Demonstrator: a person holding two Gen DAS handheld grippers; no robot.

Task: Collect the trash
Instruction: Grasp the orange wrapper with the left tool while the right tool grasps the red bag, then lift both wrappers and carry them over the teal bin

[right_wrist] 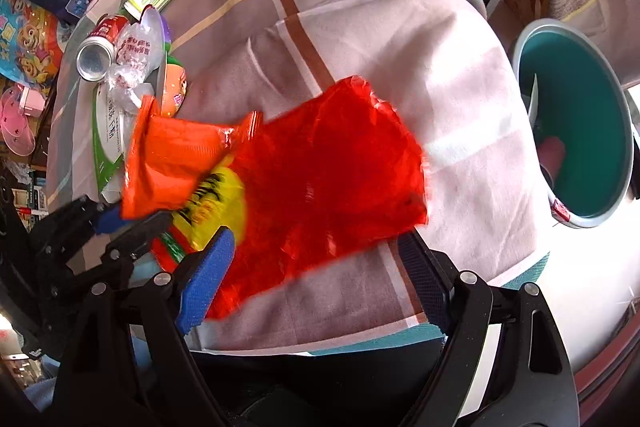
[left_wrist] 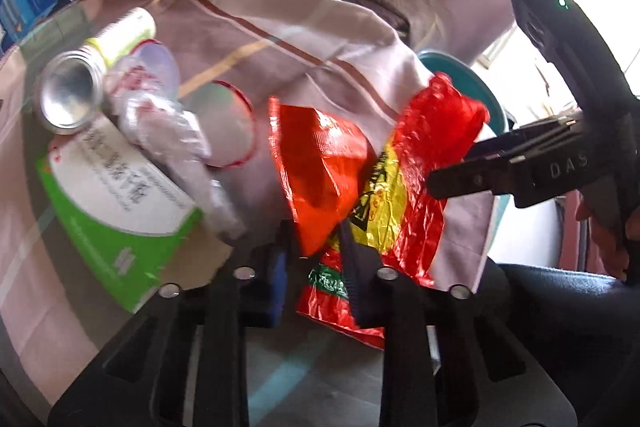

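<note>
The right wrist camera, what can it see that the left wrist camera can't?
Only the right wrist view looks into the green bin and shows the cartoon toy boxes. Only the left wrist view shows the right gripper from outside, with a hand behind it. Both show the red wrapper, the can, the green and white box and the checked cloth.

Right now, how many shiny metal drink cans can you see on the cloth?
1. The silver aluminium drink can lies on its side at the far end of the trash pile, beside the crumpled clear plastic wrap. More cans may hide underneath.
</note>
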